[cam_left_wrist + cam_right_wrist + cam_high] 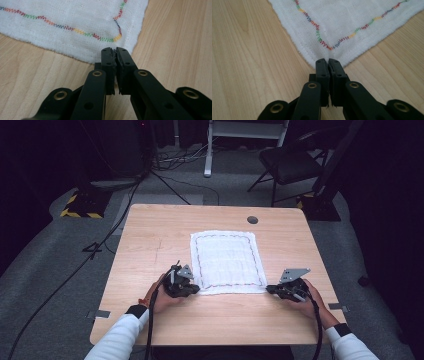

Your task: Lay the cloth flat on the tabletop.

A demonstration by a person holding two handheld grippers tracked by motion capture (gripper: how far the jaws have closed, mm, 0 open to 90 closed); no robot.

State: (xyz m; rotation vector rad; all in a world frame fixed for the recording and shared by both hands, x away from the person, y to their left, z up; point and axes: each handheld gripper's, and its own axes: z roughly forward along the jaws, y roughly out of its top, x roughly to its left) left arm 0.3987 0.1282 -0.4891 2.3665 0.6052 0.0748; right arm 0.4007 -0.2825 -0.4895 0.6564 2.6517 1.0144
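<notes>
White gauze cloth [227, 261] flat, centre of table [150, 240]. Left tool [115, 53] clamped on near-left corner, right tool [328, 63] clamped on near-right corner. Likely light, limp, non-slip weave; will sag. Best held by stitched corners, lifted evenly.

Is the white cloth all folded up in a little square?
No, the white cloth lies spread out flat in a single layer on the wooden table, its colourful stitched border showing all around.

A round grommet hole [252, 219] is set into the wooden table [150, 250] at one o'clock; a black chair [292, 165] is seen beyond.
</notes>
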